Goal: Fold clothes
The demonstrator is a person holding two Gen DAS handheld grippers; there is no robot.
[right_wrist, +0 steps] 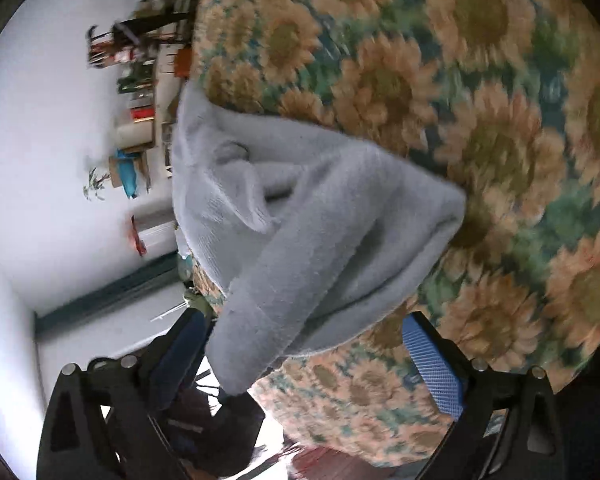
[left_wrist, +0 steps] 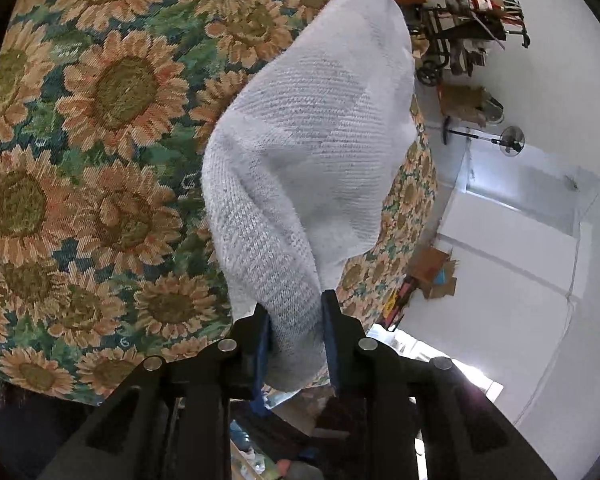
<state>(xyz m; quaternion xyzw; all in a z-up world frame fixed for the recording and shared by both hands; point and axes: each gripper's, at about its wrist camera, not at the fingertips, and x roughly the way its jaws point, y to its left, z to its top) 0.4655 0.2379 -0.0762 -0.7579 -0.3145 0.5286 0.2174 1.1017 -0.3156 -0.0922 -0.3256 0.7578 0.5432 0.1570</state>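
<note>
Gripping a bunched end of the pale knitted garment (left_wrist: 300,160), the left gripper (left_wrist: 296,332) holds it over the edge of the sunflower-patterned cloth (left_wrist: 100,120). The right gripper (right_wrist: 312,344) stands wide apart, clasping nothing.

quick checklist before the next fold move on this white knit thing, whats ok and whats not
1. Left gripper clamped on the white knit garment: ok, both pads press on a bunched end.
2. Right gripper holding the garment: not ok, jaws stand wide and the cloth only hangs between them.
3. Garment flat on the sunflower cloth: not ok, it is lifted and bunched.
4. Right gripper lined up on an edge: cannot tell, the view is blurred.
5. Bare sunflower cloth beside the garment: ok in both views.
6. Where sleeves or hem lie: cannot tell.
</note>
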